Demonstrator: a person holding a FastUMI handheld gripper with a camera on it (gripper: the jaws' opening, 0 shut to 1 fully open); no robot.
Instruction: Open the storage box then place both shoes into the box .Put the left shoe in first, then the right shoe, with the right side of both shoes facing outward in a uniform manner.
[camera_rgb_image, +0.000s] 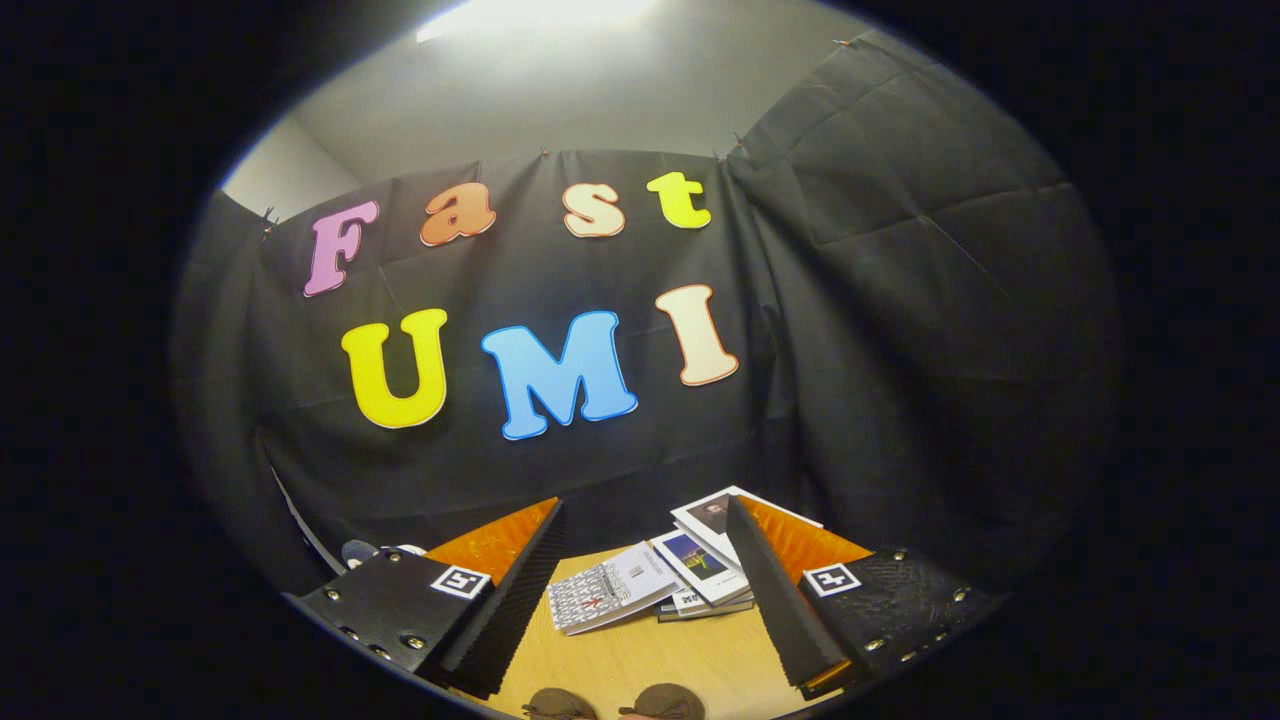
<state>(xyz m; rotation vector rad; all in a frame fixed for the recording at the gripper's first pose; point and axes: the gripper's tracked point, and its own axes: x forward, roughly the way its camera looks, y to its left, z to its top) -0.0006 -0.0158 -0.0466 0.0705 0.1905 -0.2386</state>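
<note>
Between the spread fingers (645, 600), bare wooden counter (650, 660); fingers wide apart, gripping nothing, tilted up toward the black cloth wall (900, 350) of the booth; just ahead of the fingertips and between them, a loose stack of books and magazines (660, 580) lying flat on the counter, fanned out and overlapping; nearest of these a pale book with a patterned cover (605, 595), to its right one with a dark blue picture on the front (695, 558), farther still a white one with a small dark picture (712, 515), partly hidden behind the right finger; at the very near rim of the counter, between the fingers, two brown rounded shapes side by side (610, 703), likely the tops of the two shoes, too little showing to be sure; beyond the left finger, close to the wall, a small pale rounded object (375, 550), too cut off to name; above the cloth, a pale ceiling with a bright light (540, 15).
</note>
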